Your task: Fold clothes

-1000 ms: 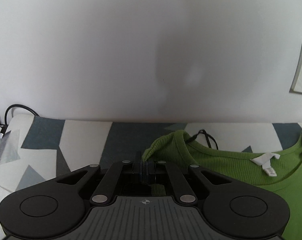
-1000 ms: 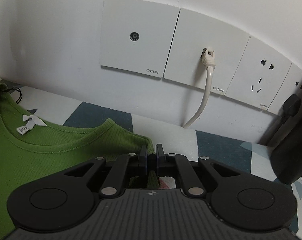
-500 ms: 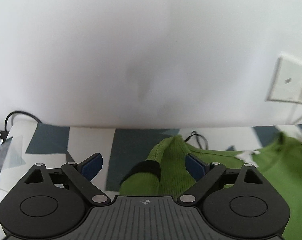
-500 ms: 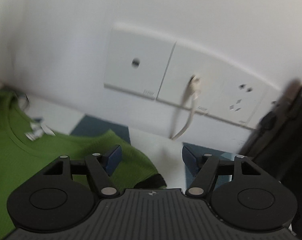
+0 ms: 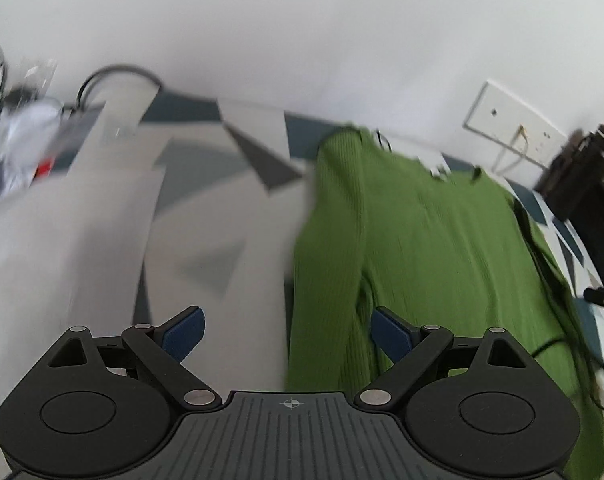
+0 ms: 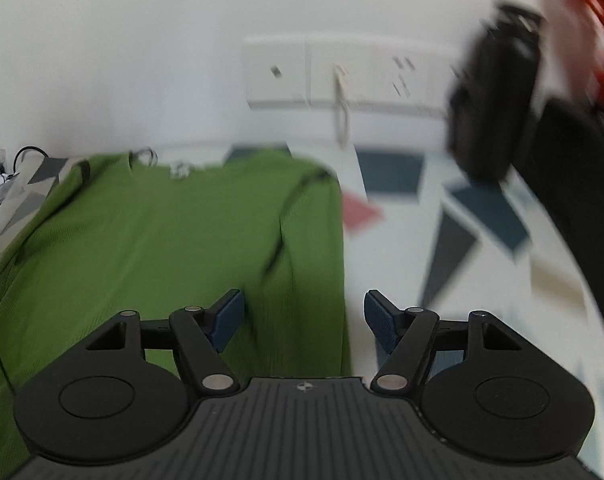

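The green ribbed top (image 5: 426, 248) is shown lying flat on the patterned counter (image 5: 206, 216), neckline and white label (image 5: 438, 166) toward the far wall, with its left and right edges doubled inward so that a narrow lengthwise panel is formed. The left gripper (image 5: 288, 330) is seen released, its blue pads well apart and nothing pinched between them; the folded left edge of the top lies below the gap. The right gripper (image 6: 302, 316) is likewise unclenched and empty, poised over the folded right edge of the green ribbed top (image 6: 162, 240). Both views are blurred, so fine creases cannot be judged.

Risks from this state, offered as judgement:

1. Springing open. Ribbed knit is elastic; the doubled edges, being unpinned, may relax outward, most likely at the far shoulders where the fabric is bunched.
2. Uneven halves. If the near hem is taken by the two grippers at unequal points, the crosswise fold would be skewed and the neckline missed.
3. Single-layer pick-up. At a doubled edge only the upper layer may be caught, in which case the lower layer would be dragged and the earlier folds undone.
4. Snagging. A dark cable (image 5: 558, 344) is seen lying across the near right part of the top, and another thin cord (image 5: 384, 142) near the collar; either could be lifted with the cloth.
5. Collision. A black object (image 6: 494, 92) stands at the far right beside the wall sockets (image 6: 342, 76) and could be struck by a wide swing of the right gripper.
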